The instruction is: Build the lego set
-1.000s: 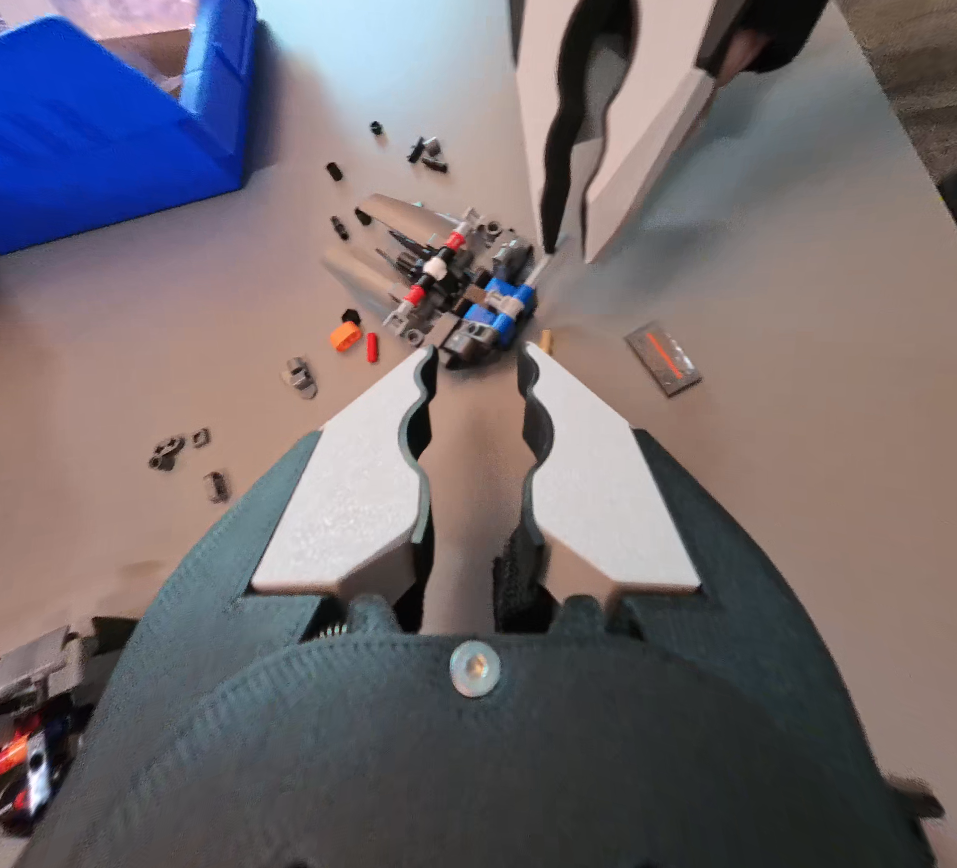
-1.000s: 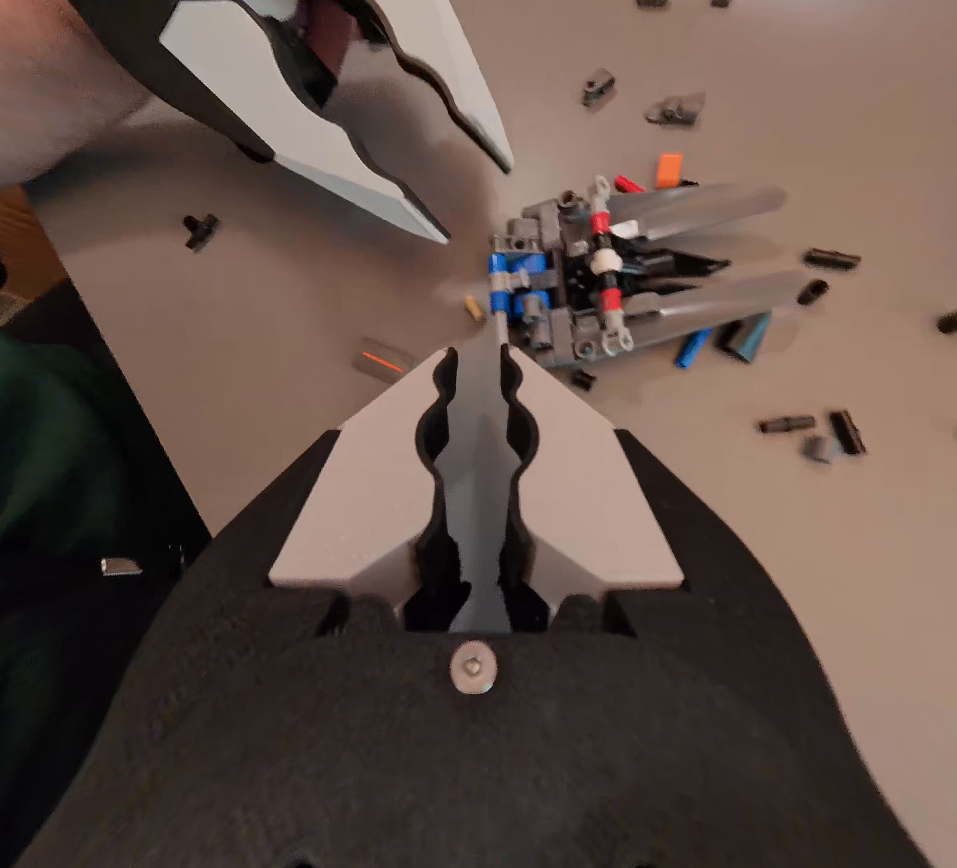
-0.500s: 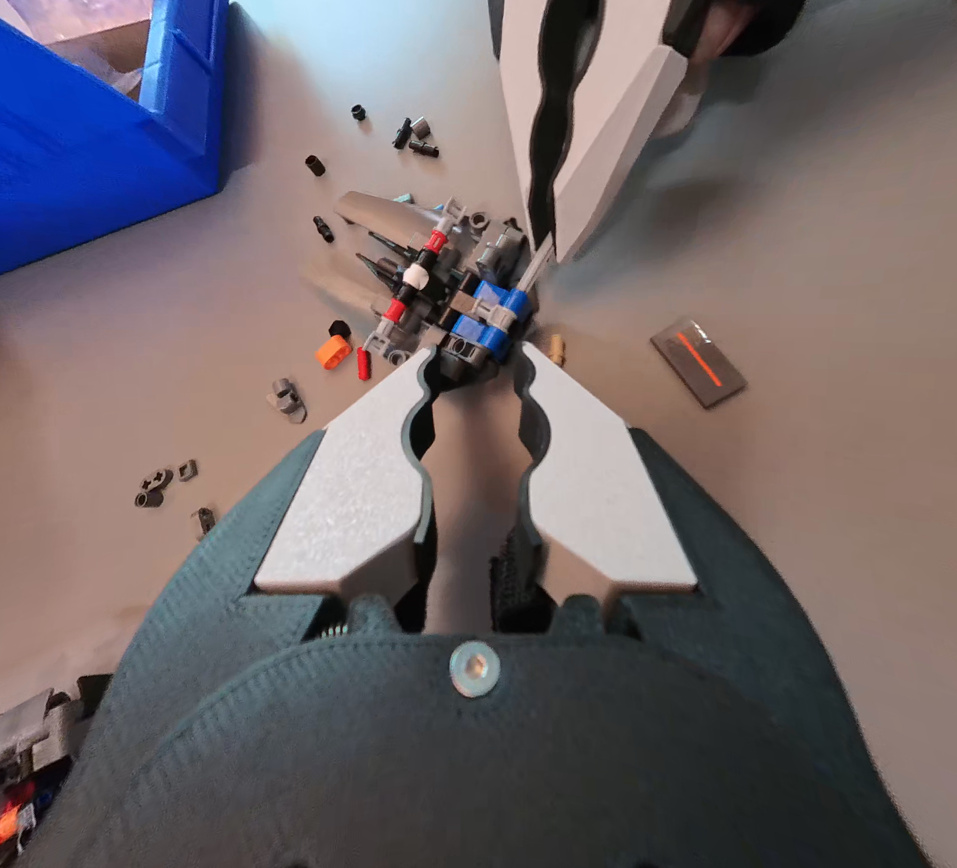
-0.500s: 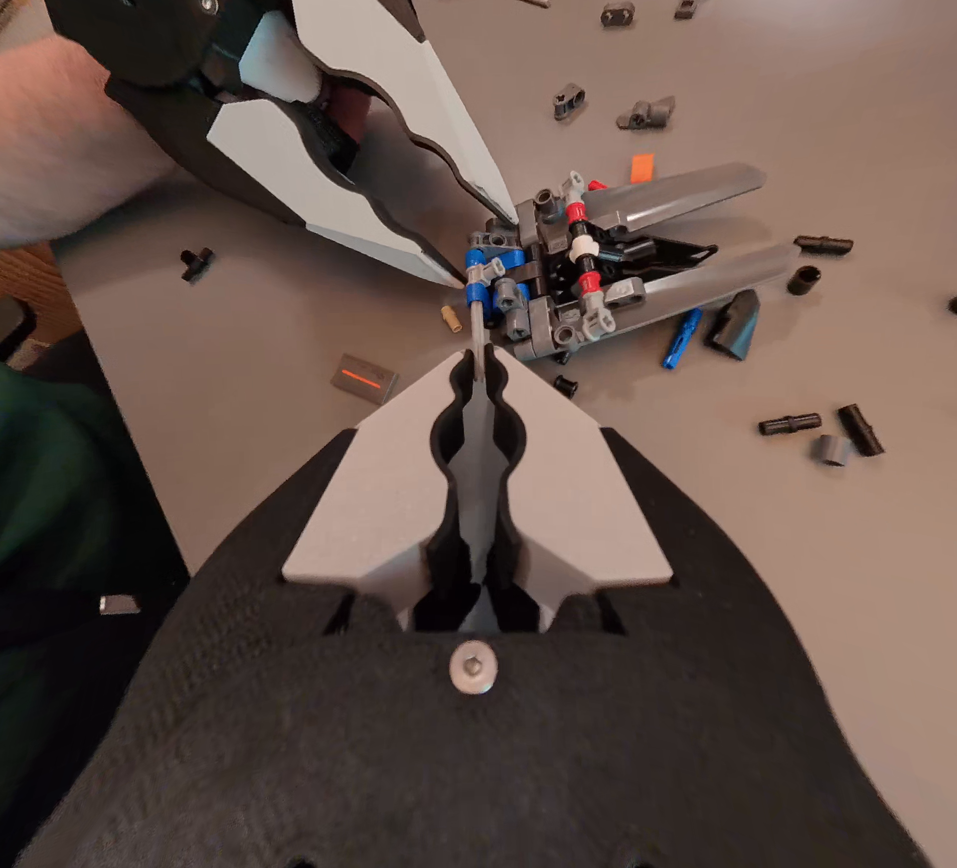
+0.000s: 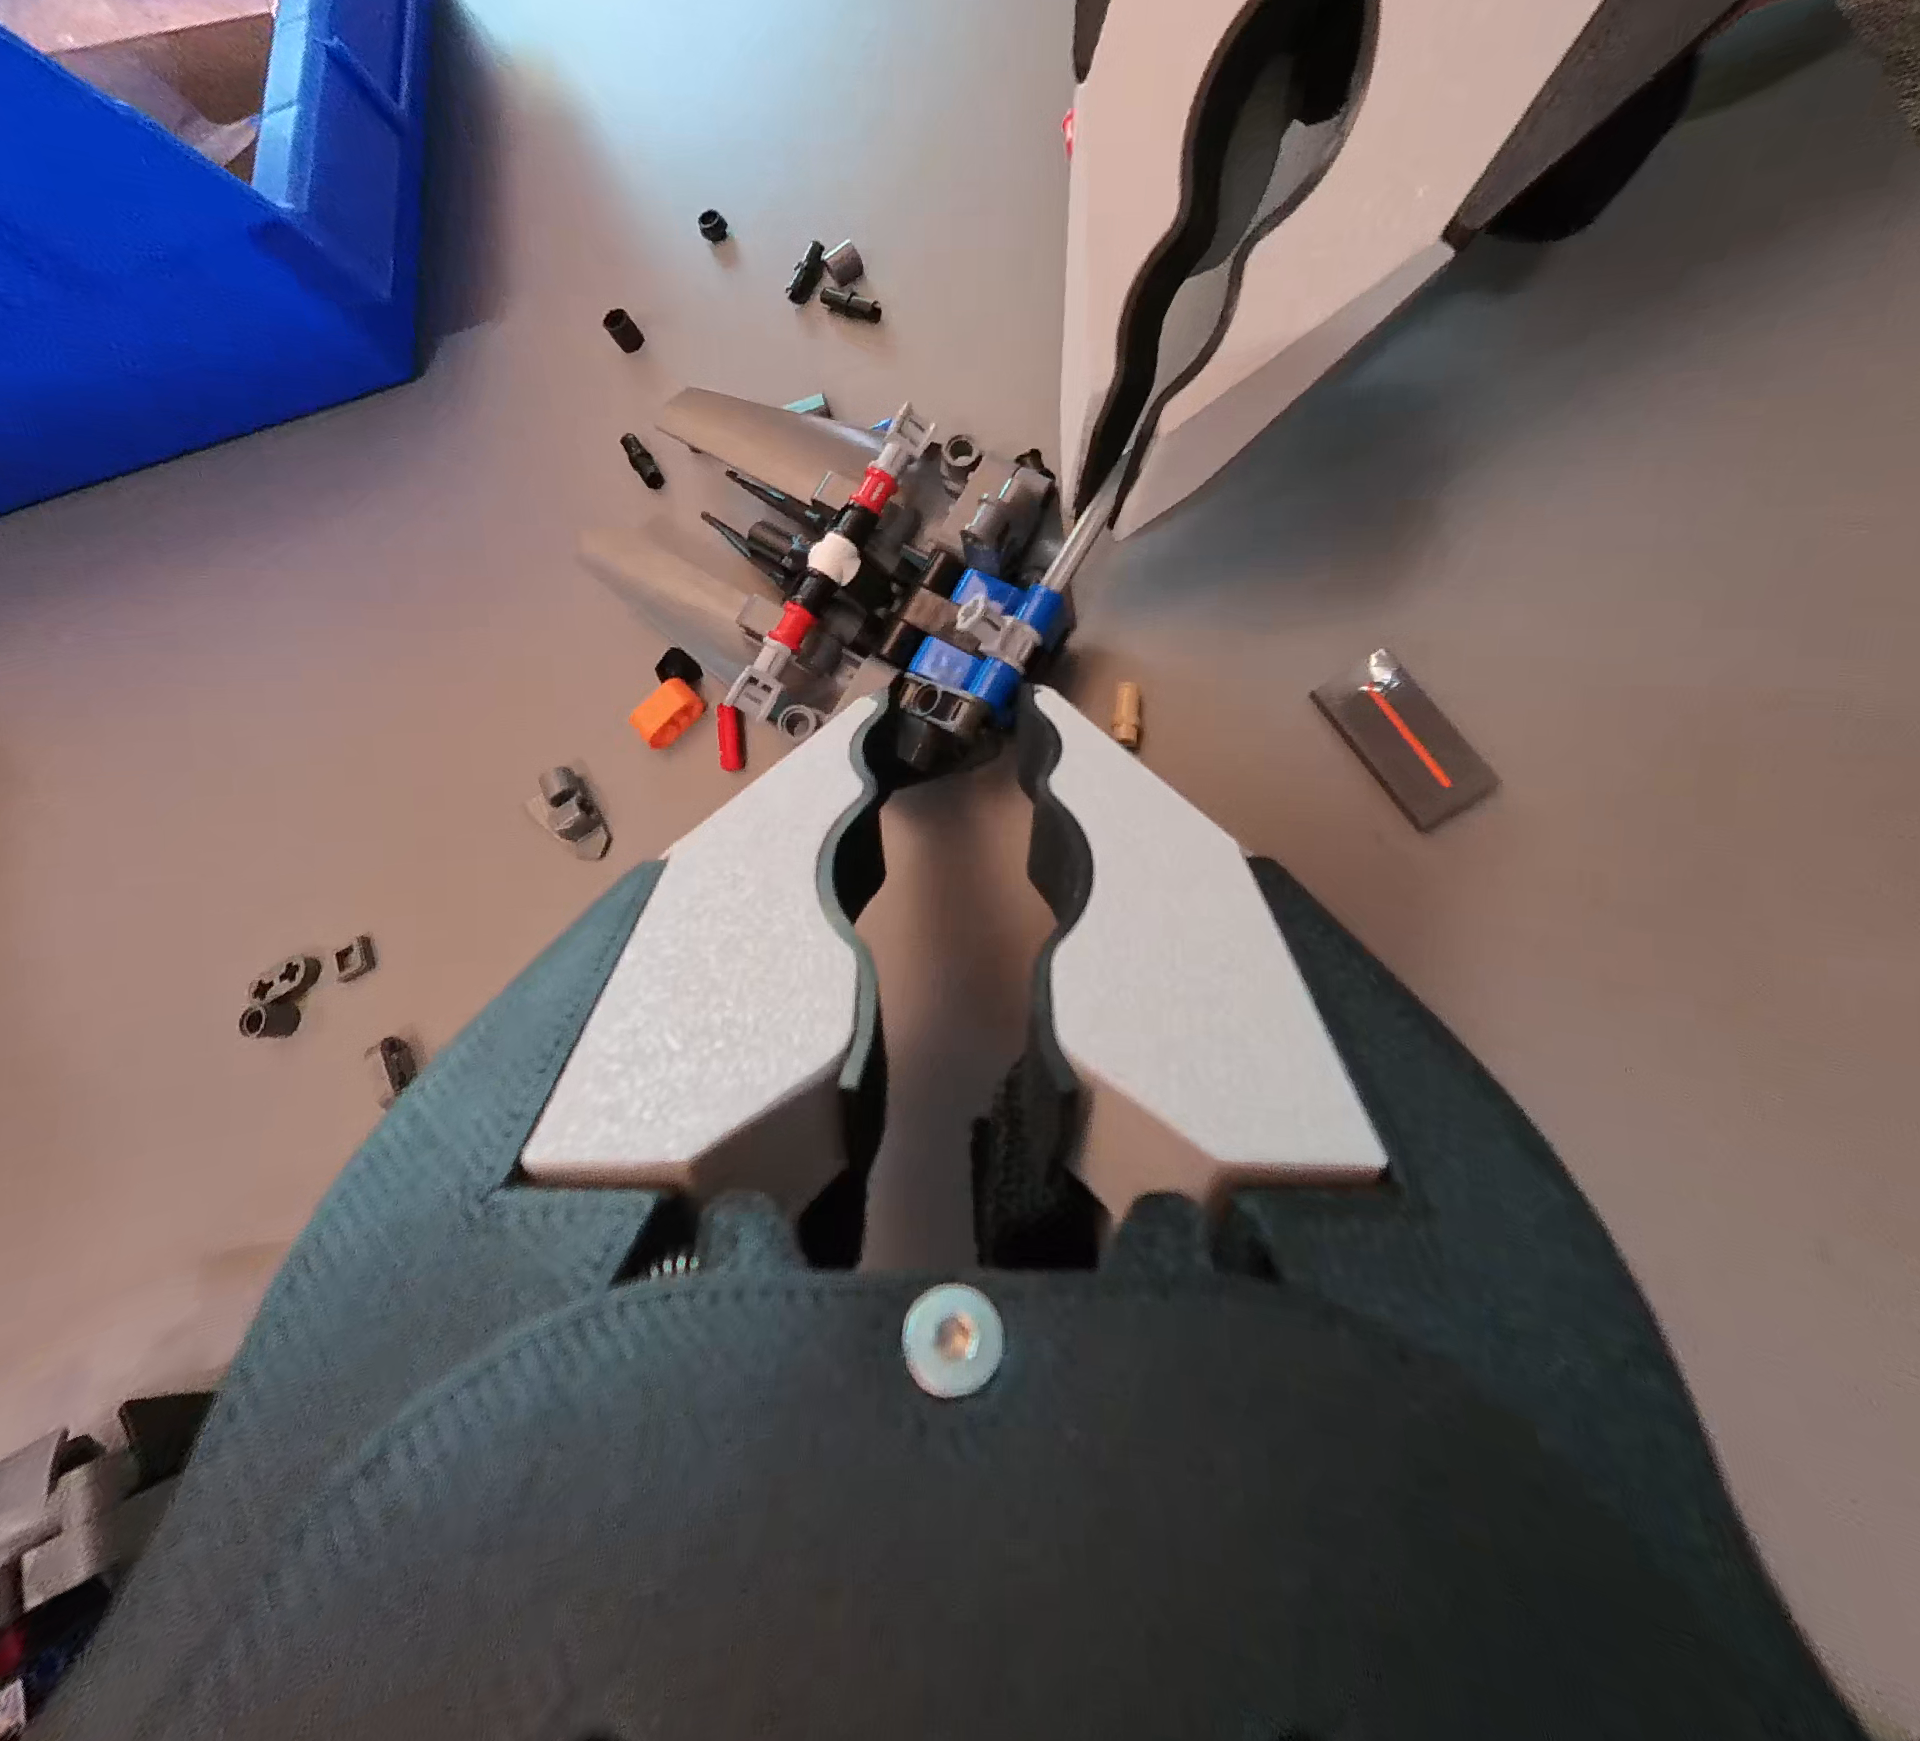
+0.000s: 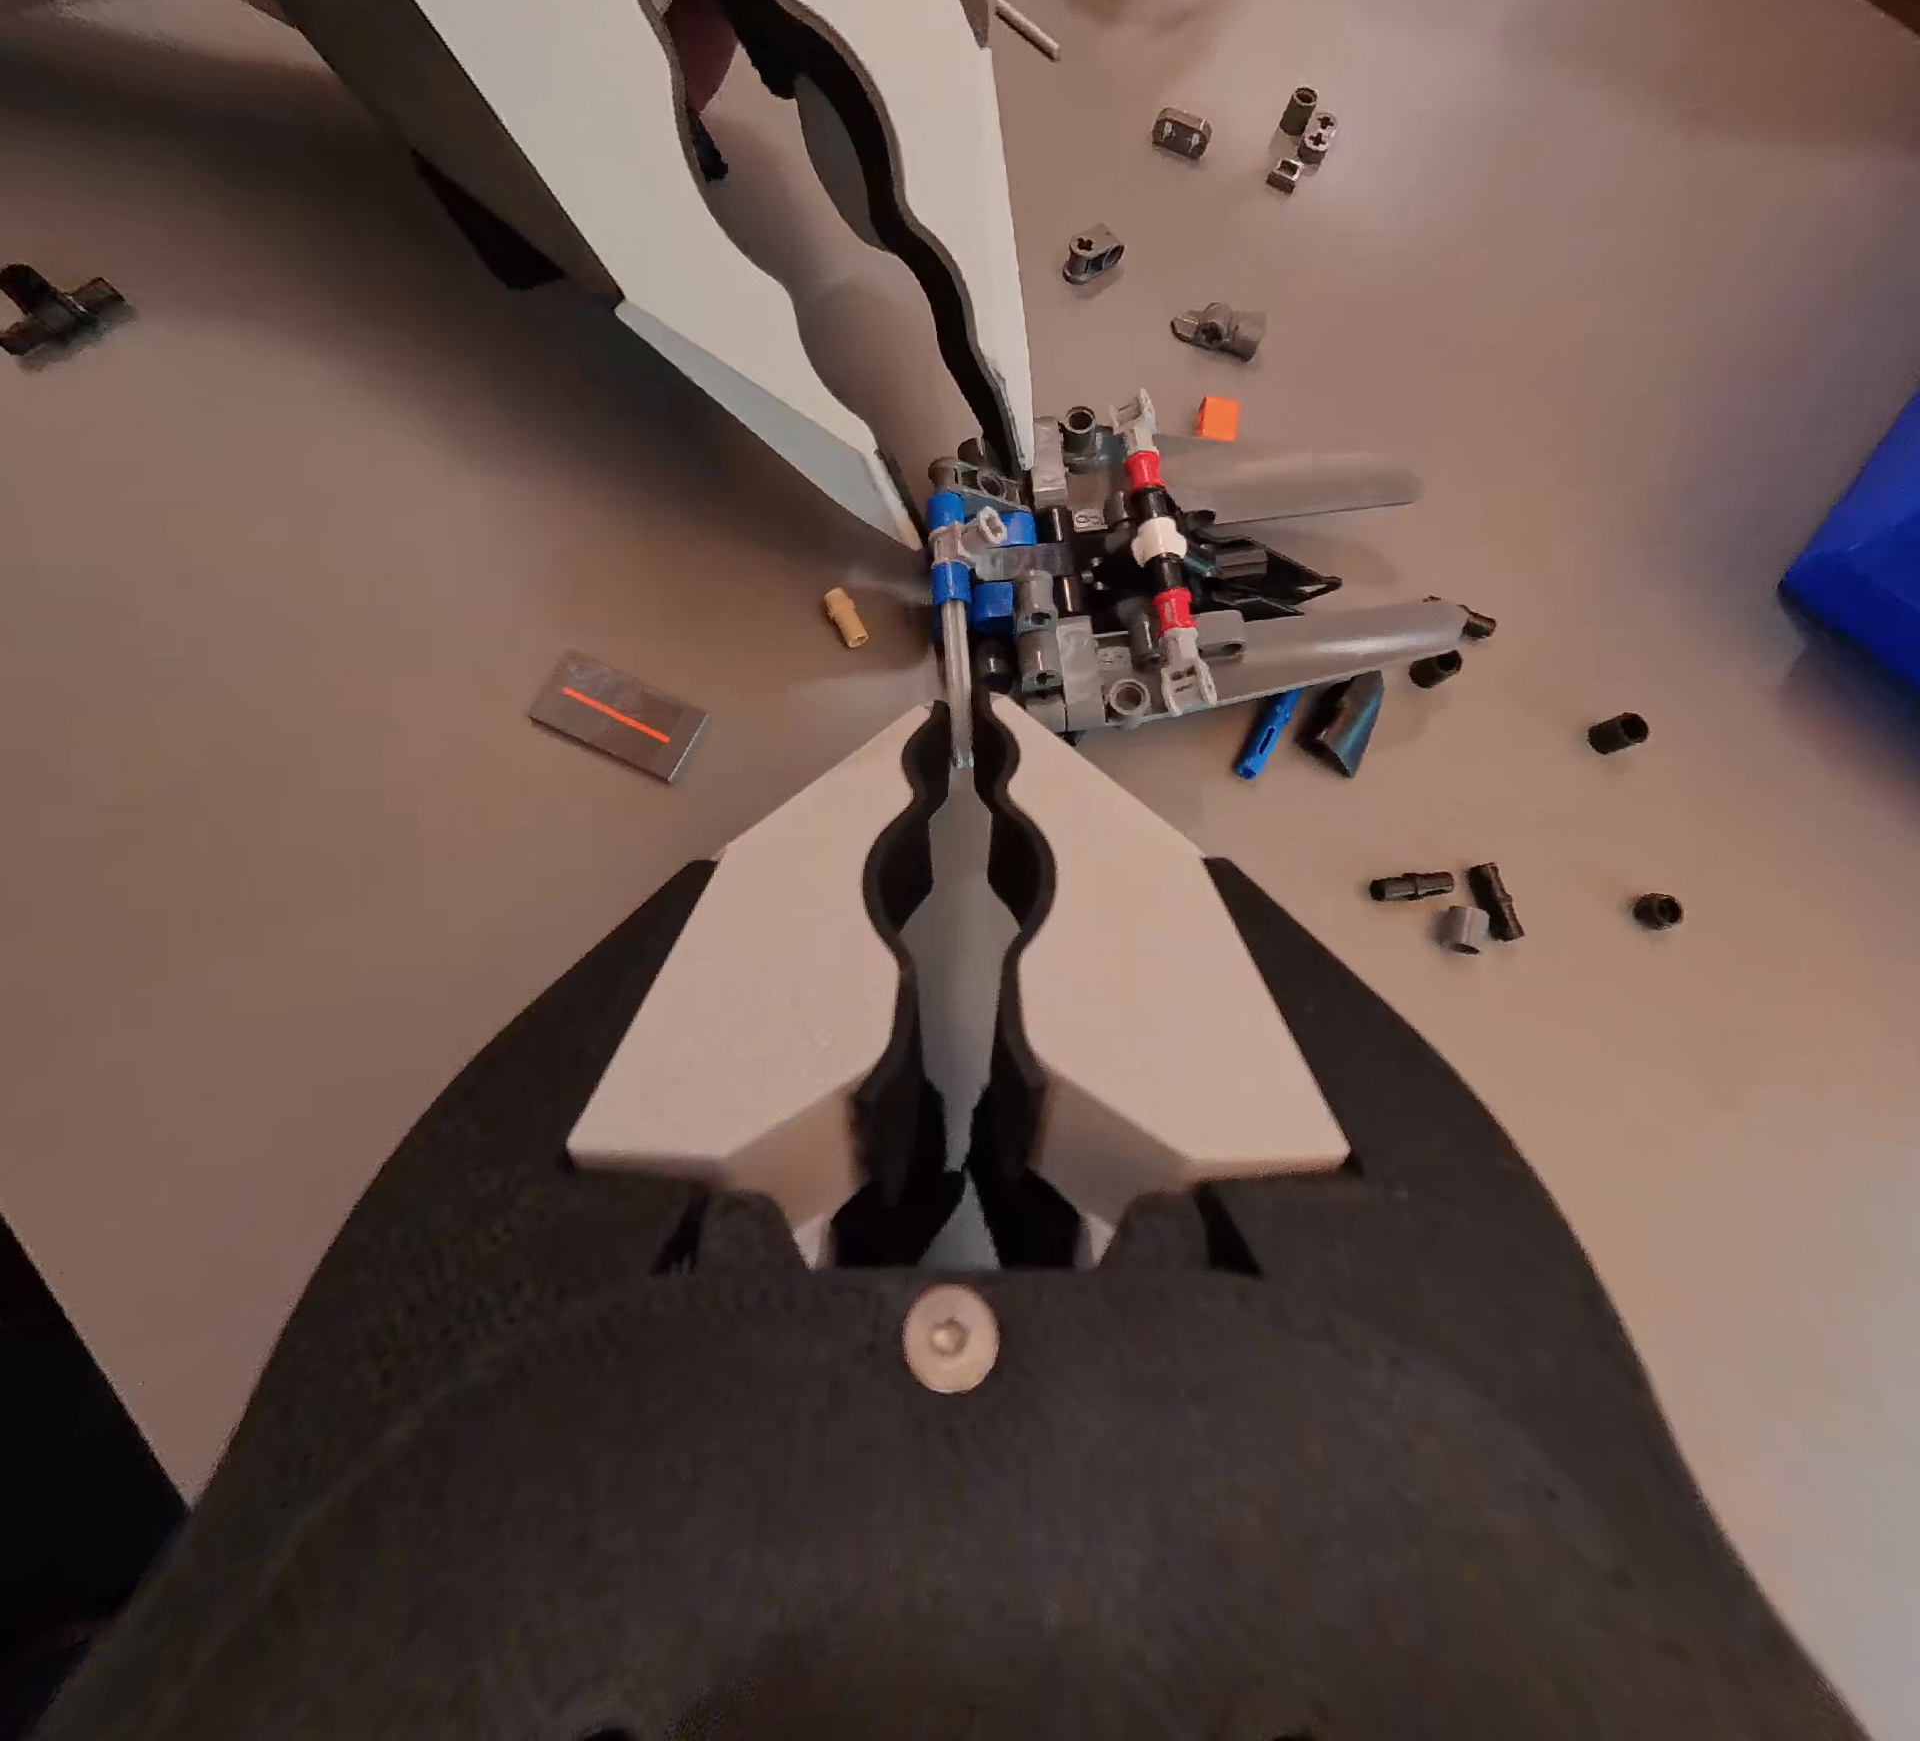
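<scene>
Lego model (image 5: 883, 590), half built in grey, black and blue with a red-and-white rod across it, lies on the grey table (image 5: 1558, 964) between my two grippers. My right gripper (image 6: 961, 725) has its fingers pinched together on a thin grey axle (image 6: 956, 652) that runs into the blue connectors (image 6: 961, 590) at the model's near end. My left gripper (image 5: 951, 715) has its fingers apart, the tips sitting on either side of the model's blue and black end; I cannot tell whether they touch it. Just beside that end lies a small tan pin (image 5: 1125, 712), and a little farther out a flat dark tile with an orange stripe (image 5: 1403, 751). Loose pieces lie scattered around: an orange connector (image 5: 667, 717), a short red pin (image 5: 730, 735), a blue pin (image 6: 1268, 733) and several black and grey bits. A blue bin (image 5: 197, 237) stands well apart on the far left
</scene>
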`<state>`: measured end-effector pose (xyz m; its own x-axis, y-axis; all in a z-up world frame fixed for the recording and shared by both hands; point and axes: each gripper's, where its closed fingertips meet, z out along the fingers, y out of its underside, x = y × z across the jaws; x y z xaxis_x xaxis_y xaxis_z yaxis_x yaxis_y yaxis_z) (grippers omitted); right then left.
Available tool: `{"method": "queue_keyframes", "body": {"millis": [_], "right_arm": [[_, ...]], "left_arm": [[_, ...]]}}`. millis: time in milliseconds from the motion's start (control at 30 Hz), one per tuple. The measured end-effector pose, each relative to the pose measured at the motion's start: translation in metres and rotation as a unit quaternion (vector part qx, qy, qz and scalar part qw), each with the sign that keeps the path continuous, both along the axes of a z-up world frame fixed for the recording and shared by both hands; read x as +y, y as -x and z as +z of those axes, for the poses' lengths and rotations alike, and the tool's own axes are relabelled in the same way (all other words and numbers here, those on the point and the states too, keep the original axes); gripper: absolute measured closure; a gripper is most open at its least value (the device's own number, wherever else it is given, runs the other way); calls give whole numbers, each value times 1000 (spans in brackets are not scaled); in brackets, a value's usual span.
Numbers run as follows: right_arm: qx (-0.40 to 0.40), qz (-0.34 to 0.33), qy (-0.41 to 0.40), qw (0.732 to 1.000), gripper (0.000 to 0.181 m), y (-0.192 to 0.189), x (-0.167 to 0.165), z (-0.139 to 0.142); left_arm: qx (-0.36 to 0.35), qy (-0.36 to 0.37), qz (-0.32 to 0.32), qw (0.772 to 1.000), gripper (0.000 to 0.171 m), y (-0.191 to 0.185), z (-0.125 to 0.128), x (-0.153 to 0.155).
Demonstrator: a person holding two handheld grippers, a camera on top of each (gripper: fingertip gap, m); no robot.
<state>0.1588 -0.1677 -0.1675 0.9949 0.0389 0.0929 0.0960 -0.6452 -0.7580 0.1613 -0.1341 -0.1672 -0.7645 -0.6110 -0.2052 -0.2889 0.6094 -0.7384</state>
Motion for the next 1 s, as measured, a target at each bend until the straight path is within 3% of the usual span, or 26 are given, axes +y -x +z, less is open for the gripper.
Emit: {"method": "queue_keyframes", "body": {"millis": [633,800,1000], "right_arm": [[-40,-14,15,999,180,-5,1,-2],[2,9,11,1000,180,-2,2,-2],[49,34,6,998,180,-4,-1,0]], "left_arm": [[-10,-19,-23,1000,156,-1,0,-1],[-33,-66,-36,997,141,2,-3,5],[-89,-144,-64,984,145,-3,-6,7]]}}
